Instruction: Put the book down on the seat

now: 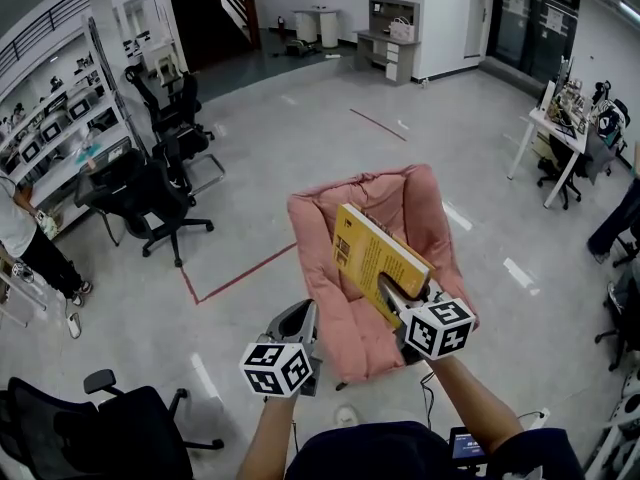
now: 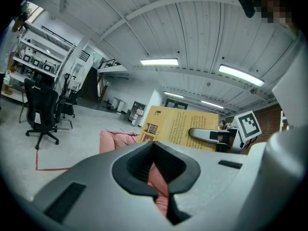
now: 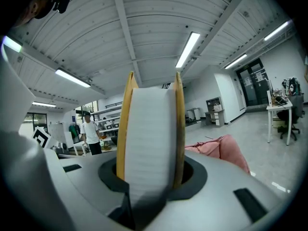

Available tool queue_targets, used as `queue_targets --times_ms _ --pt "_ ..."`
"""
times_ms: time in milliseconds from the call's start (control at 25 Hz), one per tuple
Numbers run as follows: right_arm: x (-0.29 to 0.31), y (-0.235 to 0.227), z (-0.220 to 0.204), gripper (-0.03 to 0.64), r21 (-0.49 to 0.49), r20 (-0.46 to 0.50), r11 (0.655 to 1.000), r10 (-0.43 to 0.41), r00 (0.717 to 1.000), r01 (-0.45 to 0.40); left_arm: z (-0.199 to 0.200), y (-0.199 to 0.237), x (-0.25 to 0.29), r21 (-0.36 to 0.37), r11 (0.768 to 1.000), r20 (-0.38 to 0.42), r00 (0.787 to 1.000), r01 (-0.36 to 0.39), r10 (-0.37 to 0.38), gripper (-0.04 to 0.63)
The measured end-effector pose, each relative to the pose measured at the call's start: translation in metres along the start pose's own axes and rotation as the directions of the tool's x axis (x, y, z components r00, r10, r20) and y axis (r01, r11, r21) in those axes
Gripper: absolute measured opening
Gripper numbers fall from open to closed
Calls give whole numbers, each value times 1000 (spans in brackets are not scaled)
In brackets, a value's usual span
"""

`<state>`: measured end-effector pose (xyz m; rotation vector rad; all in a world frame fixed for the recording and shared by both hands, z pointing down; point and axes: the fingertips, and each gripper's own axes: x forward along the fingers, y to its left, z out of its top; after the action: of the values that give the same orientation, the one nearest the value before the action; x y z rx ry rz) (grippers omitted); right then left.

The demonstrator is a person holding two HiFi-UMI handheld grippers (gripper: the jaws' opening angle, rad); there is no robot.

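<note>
A yellow book [image 1: 372,258] hangs tilted above the pink cushioned seat [image 1: 330,218], which rests on the floor ahead of me. My right gripper [image 1: 392,296] is shut on the book's lower edge, one finger [image 2: 207,134] lying across the cover. In the right gripper view the book [image 3: 150,129] stands edge-on between the jaws, white pages between yellow covers, with the right gripper [image 3: 152,166] clamped on it. My left gripper [image 1: 300,316] is shut and empty, just left of the seat's near corner. In its own view the left gripper [image 2: 154,143] points at the book [image 2: 175,125] and the seat [image 2: 114,139].
Black office chairs [image 1: 150,203] stand at left, another [image 1: 90,428] at the bottom left. Shelves [image 1: 60,118] and a person [image 1: 25,238] are at far left. Red tape [image 1: 235,278] marks the floor. A white desk [image 1: 555,143] and another person [image 1: 615,218] are at right.
</note>
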<state>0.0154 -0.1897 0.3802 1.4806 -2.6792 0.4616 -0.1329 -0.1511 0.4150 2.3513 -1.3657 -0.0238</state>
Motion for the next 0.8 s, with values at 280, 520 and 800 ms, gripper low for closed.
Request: queue_targets --times_ms 280,520,800 --pt "7 -5 -9 155 0 -21 1000 -10 1000 10 -5 1 9 14 1000 -20 1000 12 -12 5" --pt "17 -8 -11 155 0 -29 1000 -10 1000 10 -8 7 16 10 1000 -37 999 11 -11 5" --pt "28 -20 -17 155 16 -34 1000 -13 999 13 -12 15 31 5 1000 -53 999 9 -9 5"
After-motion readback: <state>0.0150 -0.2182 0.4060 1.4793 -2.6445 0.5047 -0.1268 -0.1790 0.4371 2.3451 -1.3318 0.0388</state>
